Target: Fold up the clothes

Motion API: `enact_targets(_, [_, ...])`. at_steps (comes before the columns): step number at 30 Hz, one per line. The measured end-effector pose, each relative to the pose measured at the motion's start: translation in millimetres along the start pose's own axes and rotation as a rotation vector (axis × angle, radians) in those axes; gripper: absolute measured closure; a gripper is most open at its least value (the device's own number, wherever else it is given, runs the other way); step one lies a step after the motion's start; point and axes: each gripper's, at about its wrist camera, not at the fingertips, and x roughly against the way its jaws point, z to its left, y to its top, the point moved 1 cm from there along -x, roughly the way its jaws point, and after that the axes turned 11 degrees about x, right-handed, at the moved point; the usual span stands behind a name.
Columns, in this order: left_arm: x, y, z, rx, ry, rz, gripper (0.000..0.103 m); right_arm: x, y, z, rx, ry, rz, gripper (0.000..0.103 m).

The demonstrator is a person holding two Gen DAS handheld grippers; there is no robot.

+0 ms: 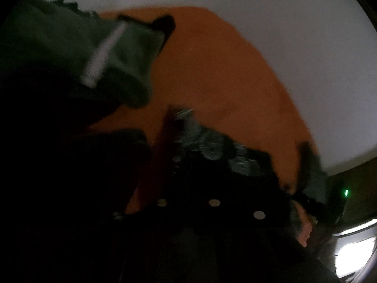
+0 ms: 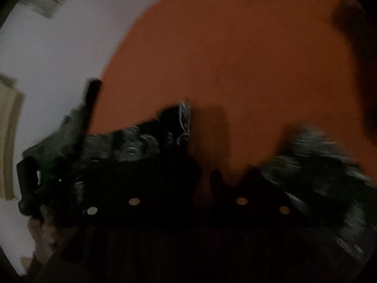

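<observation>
— Left wrist view? 
— Blurred, dim: the left gripper [image 1: 165,127] pinches a dark patterned garment [image 1: 212,146] over an orange surface [image 1: 212,70]. 
— Right wrist view? 
— The right gripper [image 2: 207,165]: can't tell its grip; the cloth drapes both fingers.

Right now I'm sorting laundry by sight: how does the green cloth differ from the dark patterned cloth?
The green cloth is plain, with one white strip; the patterned cloth is darker, with pale swirls. In the left wrist view the green cloth sits upper left, while the patterned cloth lies low at centre. Both are blurred and show against the orange surface.
</observation>
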Motion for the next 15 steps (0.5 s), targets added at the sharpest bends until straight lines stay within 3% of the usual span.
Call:
enact_targets(1, [9, -5, -8, -0.008, 0.001, 0.01, 0.073, 22, -9, 5, -0.005, 0.013, -0.028, 0.056])
enact_targets(3, [31, -27, -25, -0.075, -0.006, 0.058, 0.061, 72, -42, 9, -0.025, 0.038, -0.078, 0.053])
enact_targets(6, [23, -99, -78, -0.273, -0.029, 0.179, 0.059, 127, -107, 18, -0.085, 0.049, -0.127, 0.053])
enact_targets(11, [5, -247, -105, -0.643, 0.022, 0.395, 0.059, 144, -226, 44, -0.186, 0.061, -0.075, 0.053])
enact_targets(12, [2, -272, -101, -0.696, 0.044, 0.429, 0.059, 148, -250, 50, -0.206, 0.064, -0.064, 0.053])
enact_targets(15, [-16, -321, -82, -0.723, 0.12, 0.496, 0.059, 148, -314, 67, -0.245, 0.054, -0.035, 0.053])
